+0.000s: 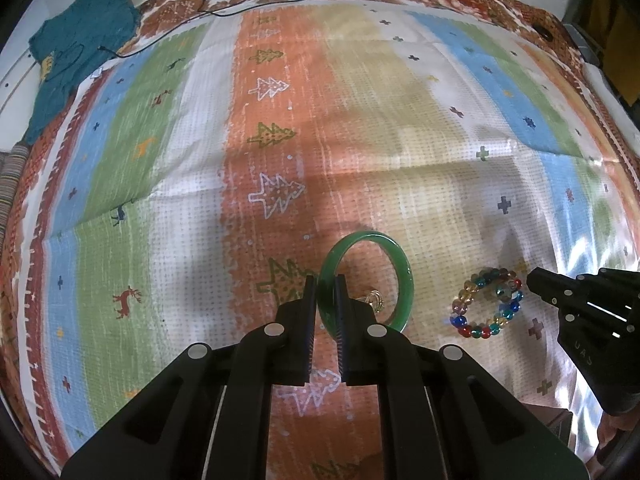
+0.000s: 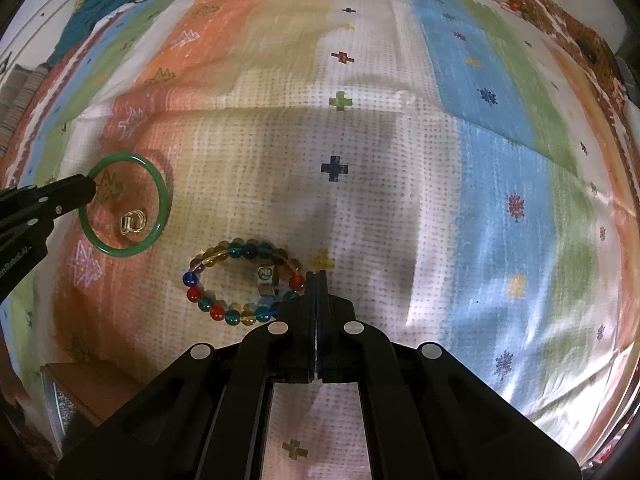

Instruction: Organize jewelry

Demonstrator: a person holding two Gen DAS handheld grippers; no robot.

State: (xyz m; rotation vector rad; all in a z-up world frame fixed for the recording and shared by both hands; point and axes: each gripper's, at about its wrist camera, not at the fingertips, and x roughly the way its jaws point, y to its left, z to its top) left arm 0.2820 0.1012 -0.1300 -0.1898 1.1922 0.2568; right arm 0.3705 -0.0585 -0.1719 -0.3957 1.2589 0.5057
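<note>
While clamped in L gripper [image 1: 325, 280], green bangle [image 1: 404, 276] tilted, rim-up.

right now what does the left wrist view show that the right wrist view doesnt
Only the left wrist view shows the left gripper fingers clamped either side of the green bangle rim. Only the right wrist view shows the silver charm bead on the beaded bracelet, the right gripper fingers pressed shut, and a brown box corner. Both show the bangle, the gold ring inside it, the bracelet and the patterned cloth.
</note>
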